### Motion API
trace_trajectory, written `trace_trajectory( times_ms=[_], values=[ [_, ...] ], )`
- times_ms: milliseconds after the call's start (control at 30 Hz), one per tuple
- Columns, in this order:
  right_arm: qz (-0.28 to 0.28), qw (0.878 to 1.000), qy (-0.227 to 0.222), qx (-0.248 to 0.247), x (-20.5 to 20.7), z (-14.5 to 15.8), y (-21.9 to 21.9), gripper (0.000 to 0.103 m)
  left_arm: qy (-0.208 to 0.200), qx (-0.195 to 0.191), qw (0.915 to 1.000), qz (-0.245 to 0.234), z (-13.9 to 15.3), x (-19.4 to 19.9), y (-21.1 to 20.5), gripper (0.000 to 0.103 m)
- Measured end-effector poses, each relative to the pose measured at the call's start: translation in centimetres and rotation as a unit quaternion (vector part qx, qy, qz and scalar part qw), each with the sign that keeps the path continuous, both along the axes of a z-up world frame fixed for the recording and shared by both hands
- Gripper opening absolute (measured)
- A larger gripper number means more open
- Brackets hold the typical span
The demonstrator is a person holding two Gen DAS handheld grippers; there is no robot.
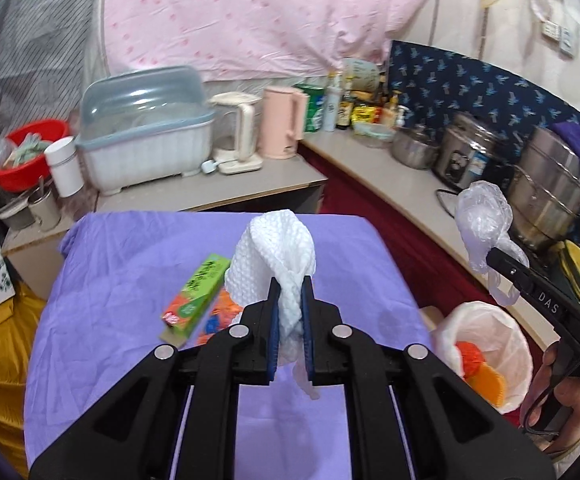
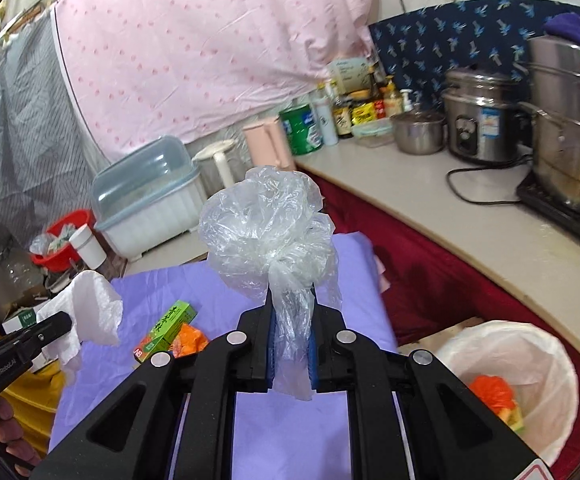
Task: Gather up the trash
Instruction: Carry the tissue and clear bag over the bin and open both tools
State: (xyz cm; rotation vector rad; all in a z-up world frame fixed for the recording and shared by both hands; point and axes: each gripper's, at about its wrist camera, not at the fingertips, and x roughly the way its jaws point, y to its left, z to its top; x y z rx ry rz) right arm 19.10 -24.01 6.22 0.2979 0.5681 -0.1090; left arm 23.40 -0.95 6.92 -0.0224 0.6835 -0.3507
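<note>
Above the purple-draped counter (image 1: 122, 264), the left gripper (image 1: 290, 312) has its jaws clenched on a crumpled white paper towel (image 1: 278, 248), lifted clear of the cloth. Near the middle of the counter, toward its left edge, a green carton (image 1: 194, 296) lies on its side, touching an orange wrapper (image 1: 218, 316). Off the counter's right edge, the right gripper (image 2: 291, 336) holds a bunched clear plastic bag (image 2: 270, 224) pinched between its jaws, raised in the air. Below, just beside the counter's right edge, stands a white-lined trash bin (image 2: 545, 356) with orange scraps (image 2: 493, 394) inside.
</note>
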Motion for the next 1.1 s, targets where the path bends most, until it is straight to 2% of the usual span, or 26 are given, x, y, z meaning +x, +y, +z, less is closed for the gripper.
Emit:
trace_trajectory(
  times_ms=[200,367,800,1100],
  values=[
    [-0.033,0.999,-0.012,-0.01,-5.3,1.6,-3.9,0.012,-0.015,0.004,0.9989,-0.045,1.7,-3.7,-5.8,0.009],
    [-0.061,0.998,-0.012,-0.012,-9.4,1.4,-7.3,0.012,-0.02,0.015,0.9963,-0.082,1.9,-6.5,-10.7,0.009],
    [-0.126,0.992,0.03,0.002,-16.9,-3.0,-14.0,0.013,-0.001,0.047,0.9863,-0.158,-0.7,-11.3,-20.0,0.009],
    [-0.148,0.987,0.062,0.011,-18.0,-6.6,-16.0,0.016,0.015,0.074,0.9763,-0.203,-3.1,-12.5,-24.9,0.01]
  ],
)
